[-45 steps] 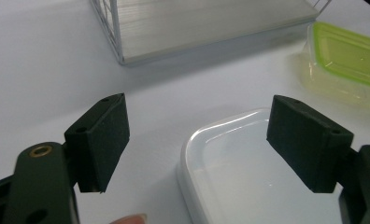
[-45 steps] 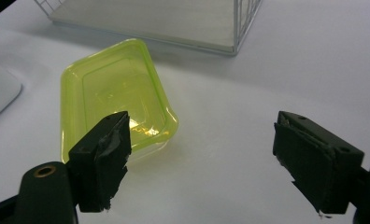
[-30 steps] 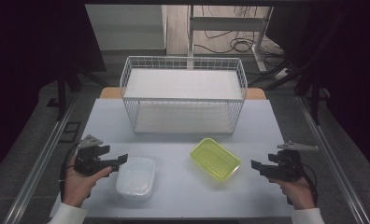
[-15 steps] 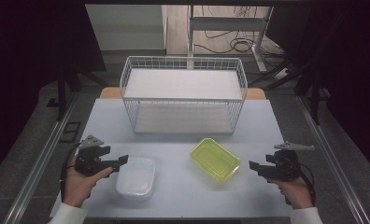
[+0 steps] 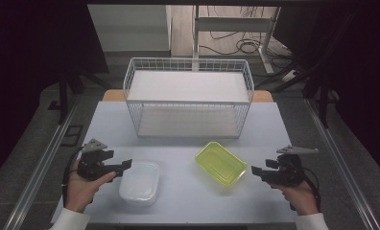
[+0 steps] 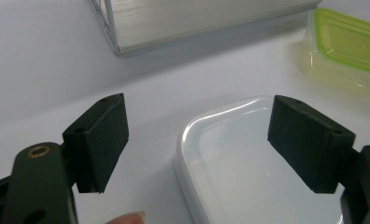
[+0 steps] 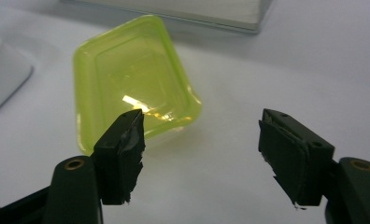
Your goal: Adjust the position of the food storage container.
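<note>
High view: two tubs waiting to be gripped by the rim

High view: the clear white tub [image 5: 140, 182] is set near the front-left of the surface [image 5: 188, 143], the yellow-green tub [image 5: 221, 163] toward the front-right, ahead of the wire basket [image 5: 188, 96]. The left tongs [image 5: 125, 165] are spread wide astride the white tub's corner, gripping nothing. The right tongs [image 5: 253, 171], just narrowed, are released short of the green tub. Each rim is best straddled squarely before being pinched.

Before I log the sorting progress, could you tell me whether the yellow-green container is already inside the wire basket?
No, the yellow-green container lies on the table in front of the wire basket.
</note>
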Action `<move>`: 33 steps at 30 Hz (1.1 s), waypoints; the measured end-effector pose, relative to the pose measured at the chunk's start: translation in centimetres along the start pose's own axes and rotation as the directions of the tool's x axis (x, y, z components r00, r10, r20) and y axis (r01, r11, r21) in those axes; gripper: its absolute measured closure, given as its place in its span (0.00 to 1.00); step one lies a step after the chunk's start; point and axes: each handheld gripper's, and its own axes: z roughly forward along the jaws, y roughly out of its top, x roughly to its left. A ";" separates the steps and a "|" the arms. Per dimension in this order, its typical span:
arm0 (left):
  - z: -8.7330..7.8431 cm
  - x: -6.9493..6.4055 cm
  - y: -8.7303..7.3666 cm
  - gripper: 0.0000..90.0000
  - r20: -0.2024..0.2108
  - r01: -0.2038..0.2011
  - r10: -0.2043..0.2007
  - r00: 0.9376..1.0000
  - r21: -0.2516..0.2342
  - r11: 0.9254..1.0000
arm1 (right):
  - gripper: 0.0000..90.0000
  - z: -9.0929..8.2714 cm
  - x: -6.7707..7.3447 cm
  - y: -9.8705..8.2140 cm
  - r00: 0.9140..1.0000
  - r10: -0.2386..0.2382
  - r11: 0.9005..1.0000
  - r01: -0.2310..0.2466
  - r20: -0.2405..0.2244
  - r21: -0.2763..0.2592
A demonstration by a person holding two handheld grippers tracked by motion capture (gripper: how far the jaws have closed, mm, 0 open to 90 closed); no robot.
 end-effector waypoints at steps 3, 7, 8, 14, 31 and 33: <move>0.1 -0.1 0.0 0.23 -0.003 -0.002 0.002 1.000 0.004 1.000 | 0.39 0.3 0.7 0.2 1.000 -0.011 1.000 0.012 -0.026 0.009; 0.1 0.0 0.0 0.23 -0.004 -0.001 0.001 1.000 0.008 1.000 | 0.46 0.9 2.1 0.5 0.996 -0.045 0.998 0.047 -0.072 0.028; 0.1 0.0 0.0 0.23 -0.005 -0.001 0.001 1.000 0.008 1.000 | 0.50 1.2 2.6 0.6 0.995 -0.054 0.998 0.057 -0.089 0.034; 0.0 -0.1 0.0 0.22 -0.003 -0.003 0.003 1.000 0.006 1.000 | 0.70 2.3 5.0 1.0 0.976 -0.126 0.989 0.138 -0.176 0.061; -0.1 -0.5 -0.2 0.22 0.000 -0.014 0.014 1.000 0.012 1.000 | 0.99 6.1 10.1 0.2 0.924 -0.245 0.938 0.303 -0.294 0.170; 0.0 -0.6 -0.2 0.22 0.000 -0.014 0.014 1.000 0.015 1.000 | 0.99 6.6 10.5 0.0 0.921 -0.257 0.930 0.318 -0.293 0.183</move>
